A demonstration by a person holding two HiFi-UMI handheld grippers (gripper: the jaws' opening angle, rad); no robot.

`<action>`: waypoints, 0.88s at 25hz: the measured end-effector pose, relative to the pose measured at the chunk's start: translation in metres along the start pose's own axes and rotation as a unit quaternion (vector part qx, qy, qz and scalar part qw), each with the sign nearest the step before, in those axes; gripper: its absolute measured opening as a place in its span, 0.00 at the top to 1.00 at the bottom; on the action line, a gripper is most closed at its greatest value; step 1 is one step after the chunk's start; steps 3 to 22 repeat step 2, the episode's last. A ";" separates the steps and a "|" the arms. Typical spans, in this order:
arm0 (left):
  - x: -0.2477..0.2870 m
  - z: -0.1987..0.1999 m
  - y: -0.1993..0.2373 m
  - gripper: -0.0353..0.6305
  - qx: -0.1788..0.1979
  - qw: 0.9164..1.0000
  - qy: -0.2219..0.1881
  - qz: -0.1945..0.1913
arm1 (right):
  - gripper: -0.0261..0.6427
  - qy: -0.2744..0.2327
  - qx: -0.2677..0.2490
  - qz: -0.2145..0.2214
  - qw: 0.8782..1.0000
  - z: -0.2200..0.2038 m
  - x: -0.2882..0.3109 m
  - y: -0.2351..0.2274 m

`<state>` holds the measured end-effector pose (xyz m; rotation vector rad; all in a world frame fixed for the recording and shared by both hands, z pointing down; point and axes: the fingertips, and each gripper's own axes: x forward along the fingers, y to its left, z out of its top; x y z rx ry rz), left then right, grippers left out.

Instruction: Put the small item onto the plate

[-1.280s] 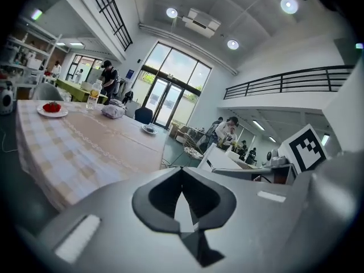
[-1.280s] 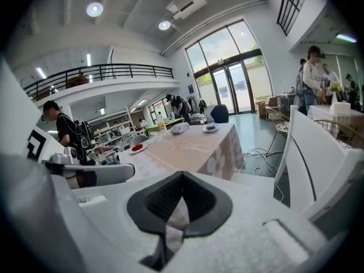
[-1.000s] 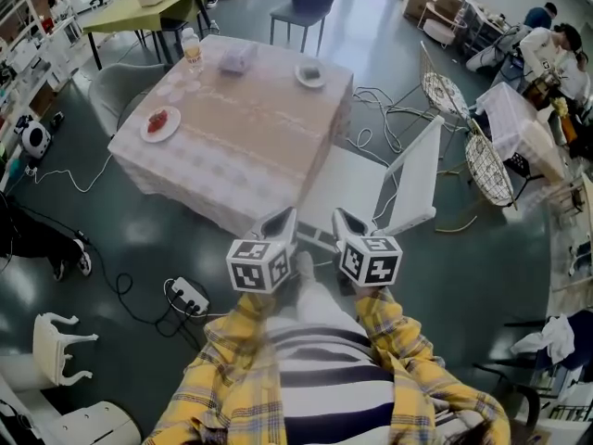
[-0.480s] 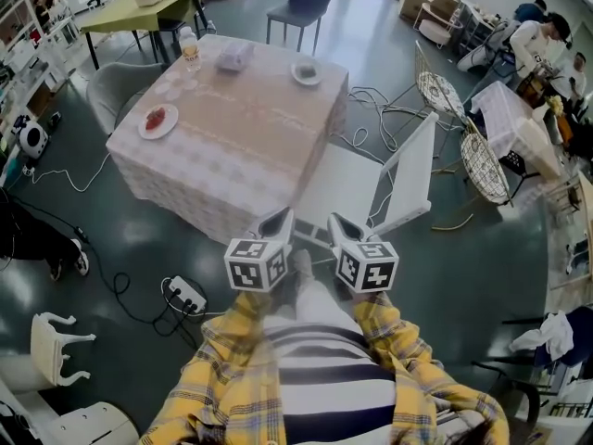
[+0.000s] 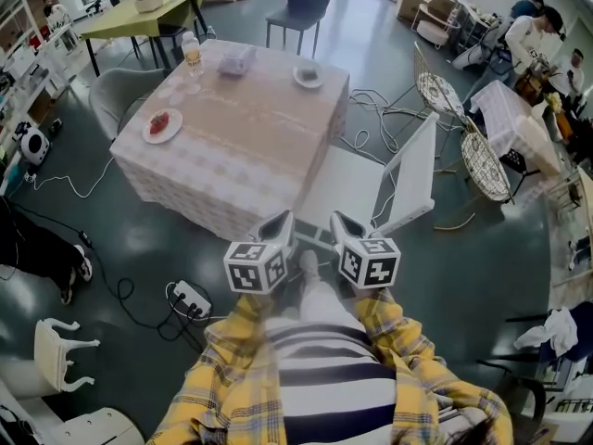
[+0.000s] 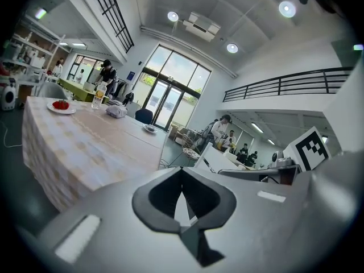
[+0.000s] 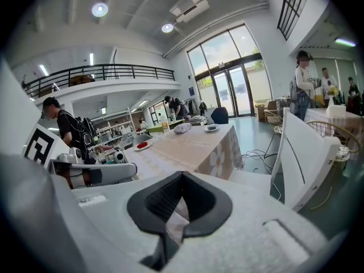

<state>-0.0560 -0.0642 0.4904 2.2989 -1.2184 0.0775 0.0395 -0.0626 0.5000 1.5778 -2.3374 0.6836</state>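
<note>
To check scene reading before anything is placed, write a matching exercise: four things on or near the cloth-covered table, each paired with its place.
Things:
1. white round plate with red food
2. small round dish holding something dark
3. clear plastic bottle of orange drink
4. white chair

Places:
A. on the floor, right of the cloth-covered square table
B. by the tabletop's left edge
C. at the tabletop's far right corner
D. at the tabletop's far left corner

Pairs: 1-B; 2-C; 3-D; 4-A
</note>
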 end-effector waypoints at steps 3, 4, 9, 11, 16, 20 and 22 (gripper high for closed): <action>-0.003 0.002 0.003 0.94 -0.005 1.000 -0.001 0.000 | 0.96 0.000 -0.001 -0.001 1.000 0.002 0.001 0.002; -0.003 0.002 0.003 0.94 -0.005 1.000 -0.001 0.000 | 0.96 0.000 -0.001 -0.001 1.000 0.002 0.001 0.002; -0.003 0.002 0.003 0.94 -0.005 1.000 -0.001 0.000 | 0.96 0.000 -0.001 -0.001 1.000 0.002 0.001 0.002; -0.003 0.002 0.003 0.94 -0.005 1.000 -0.001 0.000 | 0.96 0.000 -0.001 -0.001 1.000 0.002 0.001 0.002; -0.003 0.002 0.003 0.94 -0.005 1.000 -0.001 0.000 | 0.96 0.000 -0.001 -0.001 1.000 0.002 0.001 0.002; -0.003 0.002 0.003 0.94 -0.005 1.000 -0.001 0.000 | 0.96 0.000 -0.001 -0.001 1.000 0.002 0.001 0.002; -0.003 0.002 0.003 0.94 -0.005 1.000 -0.001 0.000 | 0.96 0.000 -0.001 -0.001 1.000 0.002 0.001 0.002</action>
